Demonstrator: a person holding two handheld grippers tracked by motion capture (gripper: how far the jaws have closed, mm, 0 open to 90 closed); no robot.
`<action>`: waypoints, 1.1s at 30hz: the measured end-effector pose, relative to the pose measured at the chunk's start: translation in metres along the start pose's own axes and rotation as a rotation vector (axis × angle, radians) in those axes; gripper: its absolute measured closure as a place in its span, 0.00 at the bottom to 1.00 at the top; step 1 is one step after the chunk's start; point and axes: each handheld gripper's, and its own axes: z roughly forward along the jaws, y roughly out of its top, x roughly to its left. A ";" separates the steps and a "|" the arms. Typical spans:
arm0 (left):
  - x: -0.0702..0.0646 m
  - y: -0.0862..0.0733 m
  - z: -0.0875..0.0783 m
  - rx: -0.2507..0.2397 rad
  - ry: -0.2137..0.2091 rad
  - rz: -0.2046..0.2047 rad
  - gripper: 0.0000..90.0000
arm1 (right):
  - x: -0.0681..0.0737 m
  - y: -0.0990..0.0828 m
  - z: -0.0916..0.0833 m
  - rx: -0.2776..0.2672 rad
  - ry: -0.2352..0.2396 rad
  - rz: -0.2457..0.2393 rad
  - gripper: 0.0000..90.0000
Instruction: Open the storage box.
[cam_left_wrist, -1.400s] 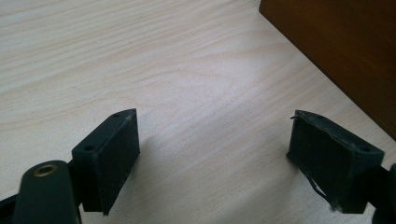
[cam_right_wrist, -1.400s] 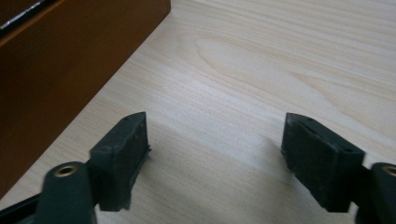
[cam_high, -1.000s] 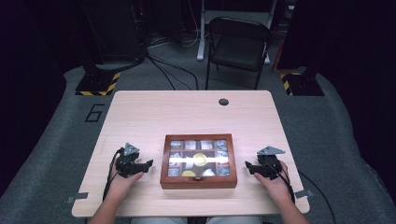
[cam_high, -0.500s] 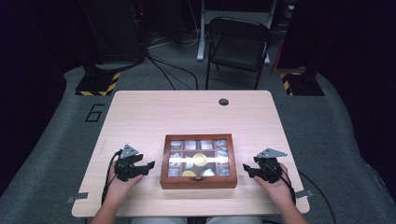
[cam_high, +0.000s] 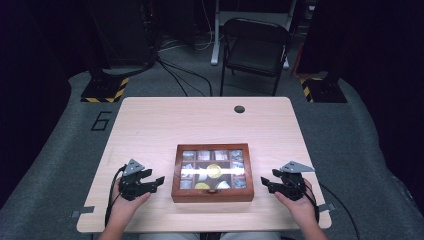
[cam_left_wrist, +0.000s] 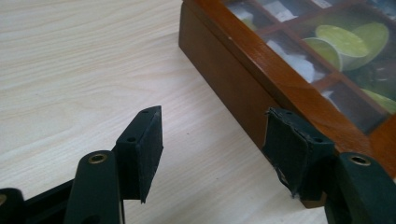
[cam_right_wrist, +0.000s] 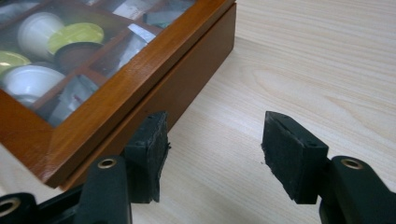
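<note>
High view — both grippers (cam_high: 156, 182) (cam_high: 267, 184) flank the wooden box (cam_high: 212, 192), jaws just narrowed, nothing between.

wooden box (cam_left_wrist: 243, 88) cut off at frame edges, contents perhaps glare-blurred behind glass lid (cam_high: 212, 169)

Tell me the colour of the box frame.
Reddish-brown polished wooden box frame; clearest in the right gripper view.

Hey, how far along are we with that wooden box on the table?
Barely started. Done: nothing visible; the box sits shut, its glass lid down over the packets and capsules. In hand: the left tongs and right tongs flank its two sides, pointing at it, jaws just narrowed with nothing between them; neither grips it. Left: taking hold of the box and probably opening or moving it.
</note>
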 end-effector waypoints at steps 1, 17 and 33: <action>-0.004 -0.001 -0.002 -0.004 -0.006 0.003 0.41 | 0.001 0.000 -0.001 -0.001 0.003 -0.001 0.45; -0.024 -0.005 -0.014 -0.016 -0.048 0.038 0.45 | 0.022 -0.005 -0.011 -0.007 0.061 -0.031 0.46; -0.049 -0.012 -0.018 -0.010 -0.101 0.084 0.48 | 0.049 -0.009 -0.017 -0.001 0.146 -0.111 0.52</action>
